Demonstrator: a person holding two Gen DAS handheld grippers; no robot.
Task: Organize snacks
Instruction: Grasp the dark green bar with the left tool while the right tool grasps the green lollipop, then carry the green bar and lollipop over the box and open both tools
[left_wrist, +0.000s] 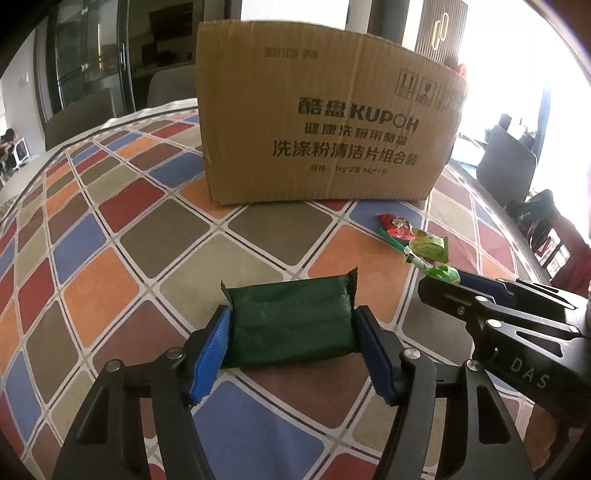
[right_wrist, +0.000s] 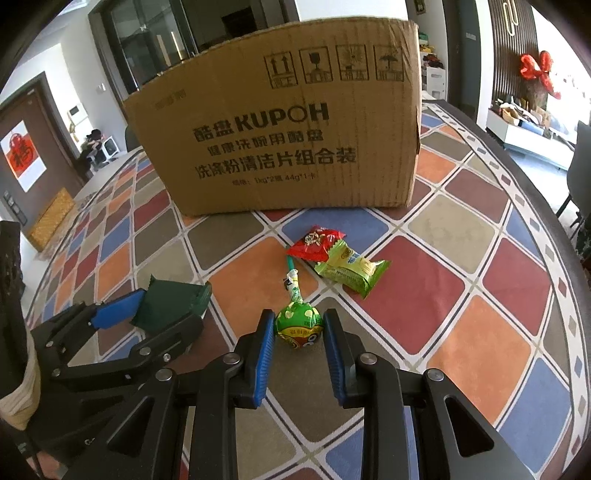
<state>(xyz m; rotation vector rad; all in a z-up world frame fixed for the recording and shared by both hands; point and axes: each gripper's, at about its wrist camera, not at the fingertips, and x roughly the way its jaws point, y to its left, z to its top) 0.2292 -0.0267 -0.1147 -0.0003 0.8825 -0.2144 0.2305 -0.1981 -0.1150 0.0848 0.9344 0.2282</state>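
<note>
My left gripper (left_wrist: 293, 317) is shut on a dark green snack packet (left_wrist: 291, 325), its blue pads pressing both ends, low over the table; the packet also shows in the right wrist view (right_wrist: 166, 304). My right gripper (right_wrist: 299, 326) is shut on the green head of a lollipop (right_wrist: 298, 326), whose stick points away toward the box. A red snack packet (right_wrist: 316, 243) and a light green one (right_wrist: 351, 271) lie on the tablecloth just beyond the lollipop. The tall brown cardboard box (left_wrist: 325, 122) stands behind them (right_wrist: 291, 133).
The table carries a checked cloth (left_wrist: 110, 229) of orange, blue, red and grey squares. Its rounded edge (right_wrist: 546, 206) runs along the right. Chairs (left_wrist: 506, 158) and room furniture stand beyond the table.
</note>
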